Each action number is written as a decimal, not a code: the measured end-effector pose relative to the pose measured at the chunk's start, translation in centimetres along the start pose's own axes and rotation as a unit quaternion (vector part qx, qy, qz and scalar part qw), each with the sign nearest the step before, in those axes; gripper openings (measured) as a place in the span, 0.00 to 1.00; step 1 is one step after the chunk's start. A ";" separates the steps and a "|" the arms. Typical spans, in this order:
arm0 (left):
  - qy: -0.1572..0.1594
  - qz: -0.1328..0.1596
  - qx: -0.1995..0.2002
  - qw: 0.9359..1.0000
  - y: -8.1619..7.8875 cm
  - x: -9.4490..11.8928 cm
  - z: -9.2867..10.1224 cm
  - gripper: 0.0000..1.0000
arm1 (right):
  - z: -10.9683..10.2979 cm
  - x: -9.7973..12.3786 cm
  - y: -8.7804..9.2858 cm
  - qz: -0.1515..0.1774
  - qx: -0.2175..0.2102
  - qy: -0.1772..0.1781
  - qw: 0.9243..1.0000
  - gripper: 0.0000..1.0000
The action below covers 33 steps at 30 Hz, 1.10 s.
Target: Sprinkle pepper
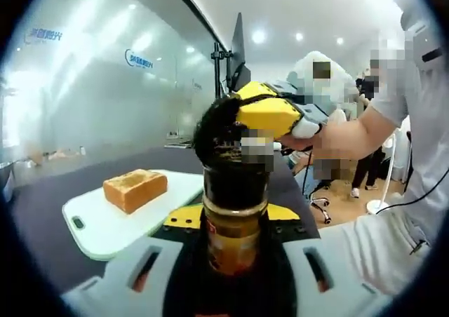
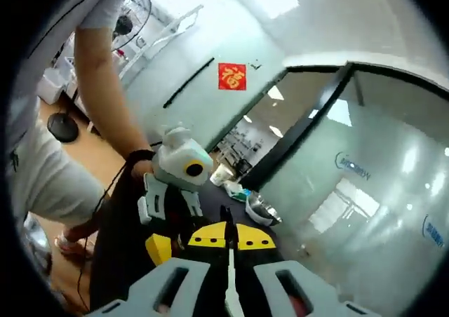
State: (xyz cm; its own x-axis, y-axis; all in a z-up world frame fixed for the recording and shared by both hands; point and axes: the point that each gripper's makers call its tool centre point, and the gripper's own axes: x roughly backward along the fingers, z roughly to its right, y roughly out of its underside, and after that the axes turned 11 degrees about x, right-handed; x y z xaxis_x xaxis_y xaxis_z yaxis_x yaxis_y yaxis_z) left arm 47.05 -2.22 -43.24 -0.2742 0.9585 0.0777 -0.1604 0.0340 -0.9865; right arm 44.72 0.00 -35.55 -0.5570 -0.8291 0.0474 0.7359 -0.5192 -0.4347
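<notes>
Pepper bottle [image 1: 233, 222]: amber-brown body, gold band, black cap. Right gripper [image 1: 231, 131]: yellow body, black fingers. Left gripper [image 1: 231, 261]: white jaws, yellow plate with black dots. Bread block [image 1: 135, 189]: orange-brown. Cutting board [image 1: 105, 226]: pale mint-white. Table [image 1: 42, 212]: dark grey. Wall sign [image 2: 232, 76]: red, gold character.

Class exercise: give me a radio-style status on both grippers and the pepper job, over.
Left gripper shut on dark glass pepper bottle. Right gripper on the bottle's top; its jaws look closed. Toast block waiting on white cutting board. Nothing in the way.
</notes>
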 end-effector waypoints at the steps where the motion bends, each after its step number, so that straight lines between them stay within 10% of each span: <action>1: 0.001 0.000 -0.003 1.000 0.0 0.0 0.1 0.20 | -0.1 0.0 -0.2 0.003 -0.023 -0.005 1.000 0.00; 9: -0.002 0.001 -0.008 1.000 0.1 -0.1 0.1 0.20 | -1.6 0.5 0.4 -0.001 -0.002 -0.056 0.998 0.03; 16: -0.003 0.001 -0.010 1.000 0.1 -0.1 0.0 0.20 | -1.4 2.2 -0.8 0.034 -0.103 -0.087 0.990 0.14; 18: -0.004 0.001 -0.009 1.000 0.1 -0.2 -0.1 0.20 | -0.7 2.3 -1.1 0.055 -0.165 -0.075 0.982 0.11; 22: -0.007 0.003 -0.008 1.000 0.1 -0.2 -0.1 0.20 | 1.8 2.0 -1.2 0.096 -0.334 -0.002 0.938 0.01; 33: -0.009 0.003 -0.005 1.000 0.2 -0.2 -0.2 0.20 | -0.1 -1.6 -0.6 0.042 -0.340 -0.033 0.939 0.00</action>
State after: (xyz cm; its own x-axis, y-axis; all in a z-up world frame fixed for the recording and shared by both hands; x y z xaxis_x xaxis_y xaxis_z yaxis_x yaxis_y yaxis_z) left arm 47.21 -2.33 -43.46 -0.2923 0.9534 0.0750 -0.1496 0.0319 -0.9882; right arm 45.10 1.66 -35.40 -0.4675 -0.8834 0.0329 0.3472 -0.2177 -0.9122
